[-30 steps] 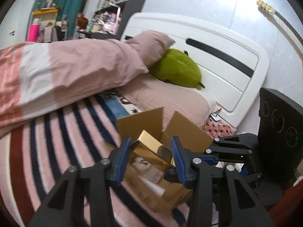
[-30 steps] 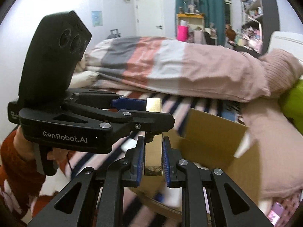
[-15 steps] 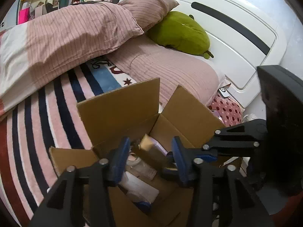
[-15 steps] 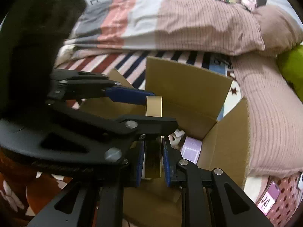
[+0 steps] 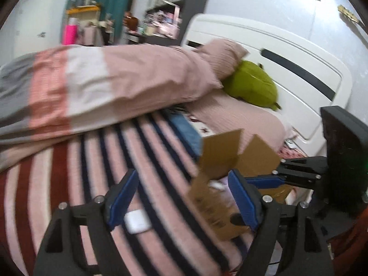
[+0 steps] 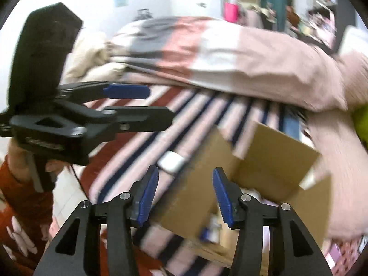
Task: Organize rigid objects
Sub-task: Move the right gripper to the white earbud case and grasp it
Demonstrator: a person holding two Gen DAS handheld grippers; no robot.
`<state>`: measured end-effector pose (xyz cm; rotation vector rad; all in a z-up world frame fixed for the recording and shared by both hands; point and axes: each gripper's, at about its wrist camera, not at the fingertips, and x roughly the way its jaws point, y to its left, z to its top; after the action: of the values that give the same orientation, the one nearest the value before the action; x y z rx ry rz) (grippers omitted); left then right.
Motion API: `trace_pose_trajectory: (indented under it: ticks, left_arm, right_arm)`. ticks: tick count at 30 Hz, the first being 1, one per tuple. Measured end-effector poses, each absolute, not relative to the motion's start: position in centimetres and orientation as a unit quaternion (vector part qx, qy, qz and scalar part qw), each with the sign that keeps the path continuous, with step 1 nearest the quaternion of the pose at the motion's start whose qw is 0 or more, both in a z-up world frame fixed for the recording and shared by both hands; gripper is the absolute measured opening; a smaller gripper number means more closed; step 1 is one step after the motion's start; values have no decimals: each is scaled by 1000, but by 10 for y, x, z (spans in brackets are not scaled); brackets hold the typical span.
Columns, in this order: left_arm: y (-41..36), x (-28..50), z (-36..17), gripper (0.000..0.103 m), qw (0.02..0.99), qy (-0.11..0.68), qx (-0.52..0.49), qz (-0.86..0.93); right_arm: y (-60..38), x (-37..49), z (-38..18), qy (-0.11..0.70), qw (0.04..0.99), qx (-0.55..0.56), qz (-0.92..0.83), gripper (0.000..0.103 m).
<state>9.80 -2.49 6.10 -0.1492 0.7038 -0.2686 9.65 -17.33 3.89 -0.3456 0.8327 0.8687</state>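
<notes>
Striped bedspread [image 5: 69, 195] carries one open cardboard box [image 6: 276, 161] and one white case [image 5: 137, 221] beside it. My left gripper [image 5: 181, 200] and right gripper [image 6: 185, 197]: jaws wide apart, both empty. Box print and gripper logo too blurred to read. Box contents blurry.

A bed with a pink, navy and red striped cover [image 5: 69, 172] is filling the room, a rumpled pink-and-white duvet [image 5: 103, 85] lying across it. A glossy white headboard [image 5: 287, 57] is standing against a pale wall, with teal curtains [image 5: 108, 2] and cluttered shelves [image 5: 165, 7] showing behind.
</notes>
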Motion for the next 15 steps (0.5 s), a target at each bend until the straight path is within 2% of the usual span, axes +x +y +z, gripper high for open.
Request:
trace_pose_trajectory:
  ticks: [5,8,10,15]
  left_arm:
    - [33,62,38,79,935,337,-81,-77]
    - [61,49,14,79,934,341,-88,-56]
    - [74,44,-3,79,932,346,-96,-52]
    - [96,43,-45,79,921,365,-126,-48]
  right_arm:
    - [-105,68,14,399,780,-166,452,48]
    - [-74,64,-18,426,767,-161,451,53]
    - [-65,70,-43,452,765,-146,434,57]
    - [-62,109,-102,499,794,-106,330,58]
